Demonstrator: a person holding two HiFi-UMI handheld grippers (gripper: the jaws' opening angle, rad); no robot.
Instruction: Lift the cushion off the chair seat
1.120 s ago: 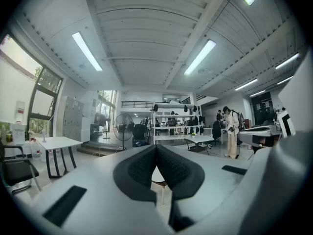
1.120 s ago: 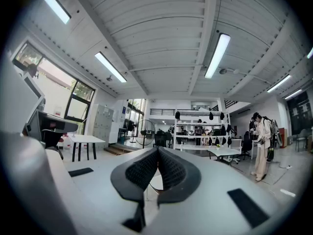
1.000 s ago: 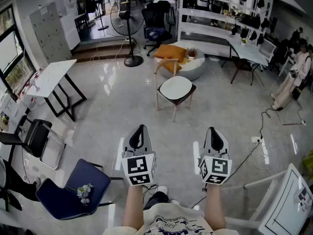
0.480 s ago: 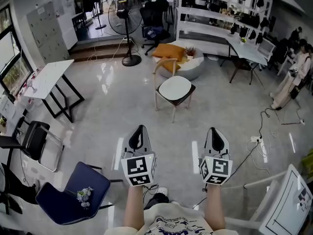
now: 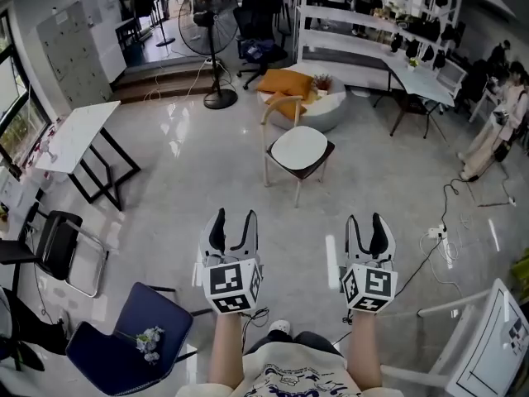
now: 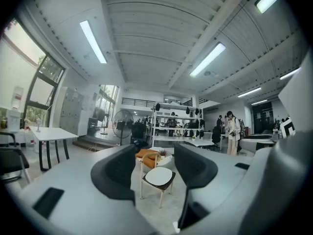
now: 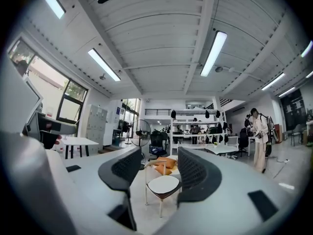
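Note:
A wooden chair (image 5: 291, 157) stands on the glossy floor well ahead of me, with a flat white round cushion (image 5: 299, 148) on its seat. My left gripper (image 5: 232, 220) and right gripper (image 5: 370, 222) are held level, side by side, far short of the chair. Both sets of jaws are opening and hold nothing. In the left gripper view the cushion (image 6: 159, 176) shows far off through the gap of the left gripper (image 6: 155, 169). In the right gripper view the cushion (image 7: 164, 184) shows the same way between the jaws of the right gripper (image 7: 160, 173).
Behind the chair, orange pillows (image 5: 285, 83) lie on a white pouf. A standing fan (image 5: 212, 31) is at the back, a white table (image 5: 78, 135) at the left, and a blue chair (image 5: 124, 337) and a black chair (image 5: 51, 242) near me. Cables (image 5: 446, 222) trail at the right, where a person (image 5: 494, 118) stands.
Both grippers' jaws went from shut to open. Both grippers and the view moved a little forward toward the chair.

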